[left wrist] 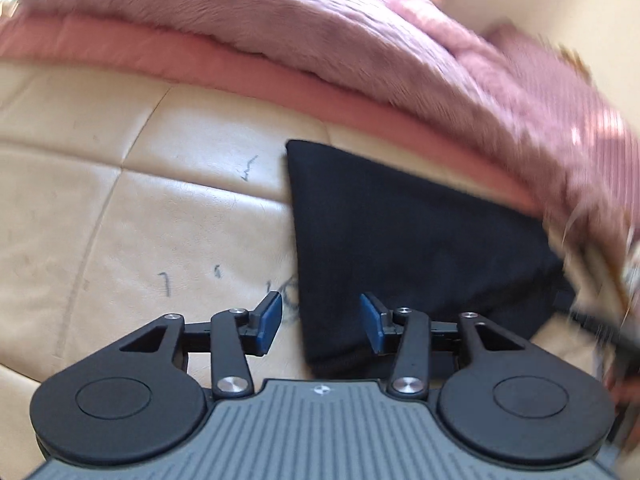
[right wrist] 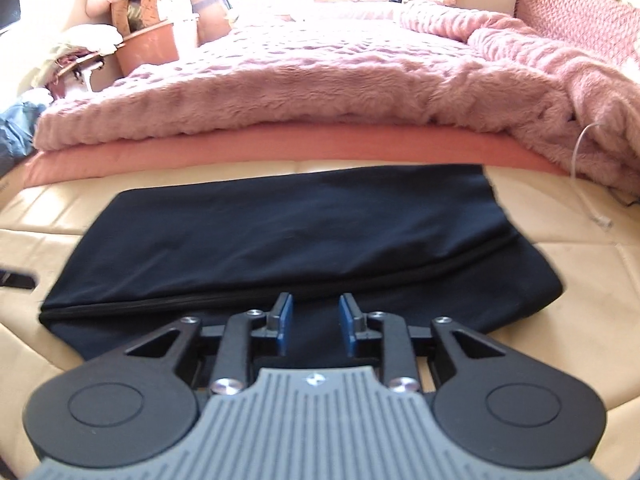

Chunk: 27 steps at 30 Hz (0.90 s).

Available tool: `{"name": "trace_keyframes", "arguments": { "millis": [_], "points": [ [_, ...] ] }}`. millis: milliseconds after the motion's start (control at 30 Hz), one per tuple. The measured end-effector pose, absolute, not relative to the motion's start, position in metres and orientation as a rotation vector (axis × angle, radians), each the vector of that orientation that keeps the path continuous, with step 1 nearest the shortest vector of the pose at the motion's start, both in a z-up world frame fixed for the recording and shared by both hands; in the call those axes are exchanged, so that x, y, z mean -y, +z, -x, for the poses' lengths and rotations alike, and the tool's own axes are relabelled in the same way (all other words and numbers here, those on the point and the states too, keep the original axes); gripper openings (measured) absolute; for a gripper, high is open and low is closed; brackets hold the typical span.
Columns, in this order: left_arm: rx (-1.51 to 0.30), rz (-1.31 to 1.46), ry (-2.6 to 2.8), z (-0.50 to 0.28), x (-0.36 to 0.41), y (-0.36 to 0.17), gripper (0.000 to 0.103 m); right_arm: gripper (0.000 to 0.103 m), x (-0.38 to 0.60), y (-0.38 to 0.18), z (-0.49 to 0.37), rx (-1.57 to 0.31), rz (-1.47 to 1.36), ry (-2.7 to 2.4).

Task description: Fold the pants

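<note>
Dark navy pants (right wrist: 280, 240) lie folded into a long flat band on a cream leather surface (right wrist: 580, 280), with a seam running along the near side. My right gripper (right wrist: 316, 316) hovers over the near edge of the pants, its blue pads apart and dark cloth showing in the gap below them. In the left wrist view one end of the pants (left wrist: 400, 240) reaches in from the right. My left gripper (left wrist: 322, 320) stands open over that end's edge: one pad over the cream surface (left wrist: 120, 220), the other over the cloth. Neither pad presses on anything.
A fluffy pink blanket (right wrist: 320, 80) on a pink mattress (right wrist: 240, 152) borders the far side of the pants. A white cable (right wrist: 580, 160) hangs at the right. A brown basket (right wrist: 148, 48) and piled pillows and clothes stand at the far left.
</note>
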<state>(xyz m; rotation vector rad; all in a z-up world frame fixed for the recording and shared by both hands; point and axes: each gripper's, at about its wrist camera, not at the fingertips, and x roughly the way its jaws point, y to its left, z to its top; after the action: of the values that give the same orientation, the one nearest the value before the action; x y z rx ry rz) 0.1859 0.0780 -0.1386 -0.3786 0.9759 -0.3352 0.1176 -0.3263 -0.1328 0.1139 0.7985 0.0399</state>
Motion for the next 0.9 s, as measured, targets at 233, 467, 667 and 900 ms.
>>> {"name": "trace_keyframes", "arguments": {
  "millis": [233, 467, 667, 900],
  "points": [
    [-1.014, 0.639, -0.314, -0.227, -0.076, -0.177, 0.052, 0.022, 0.306, -0.140, -0.118, -0.822, -0.178, 0.047],
    [-0.994, 0.758, -0.331, -0.236, -0.084, -0.190, 0.057, 0.022, 0.309, -0.146, -0.113, -0.813, -0.209, 0.045],
    [-0.973, 0.781, -0.335, -0.231, -0.078, -0.189, 0.052, 0.022, 0.310, -0.150, -0.112, -0.813, -0.223, 0.051],
    [-1.053, 0.743, -0.331, -0.237, -0.081, -0.188, 0.031, 0.022, 0.312, -0.148, -0.112, -0.801, -0.226, 0.055]
  ]
}}
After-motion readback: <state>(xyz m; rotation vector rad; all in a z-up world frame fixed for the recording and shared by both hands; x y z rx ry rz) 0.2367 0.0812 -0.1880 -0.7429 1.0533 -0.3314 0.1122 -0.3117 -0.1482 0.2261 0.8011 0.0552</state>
